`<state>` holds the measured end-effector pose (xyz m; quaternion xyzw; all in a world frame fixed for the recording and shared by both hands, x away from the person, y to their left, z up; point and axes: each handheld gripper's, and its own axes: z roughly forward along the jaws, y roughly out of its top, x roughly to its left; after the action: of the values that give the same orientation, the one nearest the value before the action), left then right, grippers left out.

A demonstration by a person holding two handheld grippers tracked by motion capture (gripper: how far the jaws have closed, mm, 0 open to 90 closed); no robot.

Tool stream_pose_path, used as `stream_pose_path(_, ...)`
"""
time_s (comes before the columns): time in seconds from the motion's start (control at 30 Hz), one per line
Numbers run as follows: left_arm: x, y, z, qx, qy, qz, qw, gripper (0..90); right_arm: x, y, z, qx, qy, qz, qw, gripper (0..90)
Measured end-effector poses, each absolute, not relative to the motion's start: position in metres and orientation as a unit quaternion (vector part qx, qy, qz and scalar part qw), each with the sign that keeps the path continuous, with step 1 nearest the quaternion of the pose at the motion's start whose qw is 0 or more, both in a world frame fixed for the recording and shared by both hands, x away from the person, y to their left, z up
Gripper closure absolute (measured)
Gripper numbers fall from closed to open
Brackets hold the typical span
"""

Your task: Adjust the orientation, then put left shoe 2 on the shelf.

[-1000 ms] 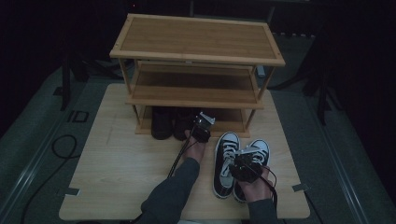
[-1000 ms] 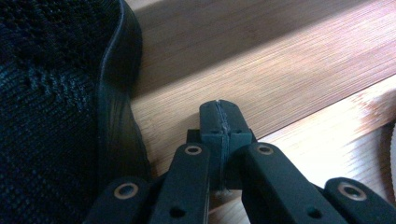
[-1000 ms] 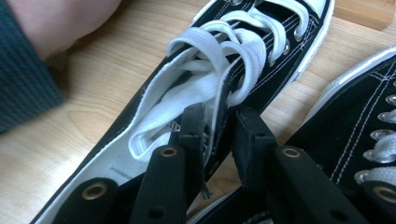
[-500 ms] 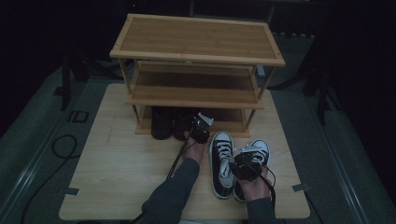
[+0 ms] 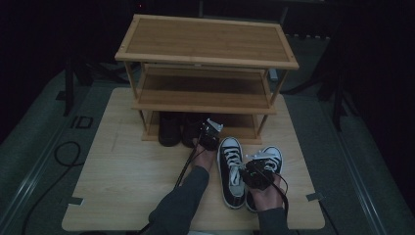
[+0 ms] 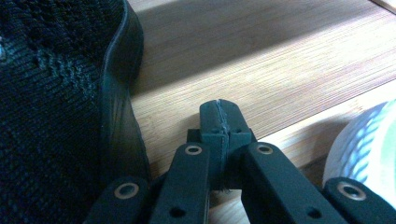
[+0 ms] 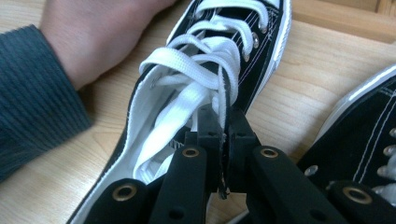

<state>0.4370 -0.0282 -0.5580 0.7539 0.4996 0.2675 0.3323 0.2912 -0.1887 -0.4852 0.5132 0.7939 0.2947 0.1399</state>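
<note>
Rack (image 5: 205, 41): bamboo, three tiers, dark shoes (image 5: 171, 128) on the lowest. Table (image 5: 122, 181): pale wood. Sneaker (image 5: 231, 171): black canvas, white laces, lying before the rack beside its mate (image 5: 270, 157); likely light, soft-sided, best taken at the collar. Right gripper (image 7: 223, 122): jaws pinched on the sneaker's collar edge. Left gripper (image 6: 219, 116): jaws closed, empty, at the lowest shelf.
</note>
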Motion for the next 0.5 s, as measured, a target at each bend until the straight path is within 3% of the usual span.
stream_pose_path(0.5,0.437,-0.028,-0.558,0.752,0.501,0.265,0.336,90.0,0.292,-0.189,-0.466,0.522,0.773,0.327,0.152,88.0)
